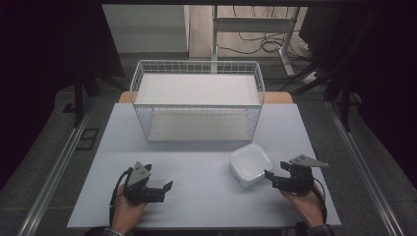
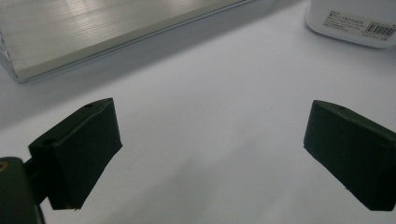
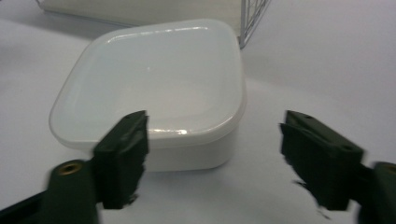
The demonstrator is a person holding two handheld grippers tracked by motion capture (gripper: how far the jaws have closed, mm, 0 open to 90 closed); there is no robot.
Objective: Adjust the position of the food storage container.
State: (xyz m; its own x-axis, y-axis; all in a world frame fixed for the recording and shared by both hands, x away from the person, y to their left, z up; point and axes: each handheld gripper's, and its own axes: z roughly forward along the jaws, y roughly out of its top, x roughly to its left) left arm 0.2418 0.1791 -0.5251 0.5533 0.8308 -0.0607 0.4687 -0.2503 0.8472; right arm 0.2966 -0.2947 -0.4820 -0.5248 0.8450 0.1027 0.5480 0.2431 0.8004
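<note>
The white lidded container [image 1: 250, 164] sits on the desk [image 1: 196, 196], just in front of the wire basket [image 1: 196, 98]. The right tool [image 1: 273, 178] is right beside it, jaws spread with nothing pinched. The left tool [image 1: 164, 189] rests well apart, jaws wide open over bare desk.

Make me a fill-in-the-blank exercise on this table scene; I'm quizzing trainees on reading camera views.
1. The white lidded box sits on the table nearest the ____ tongs.
2. The wire basket stands ____ the box, farther from the person.
3. The left tongs have their jaws ____, with nothing between them.
4. The lid on the box is ____ in colour.

Missing words: right; behind; open; white
</note>
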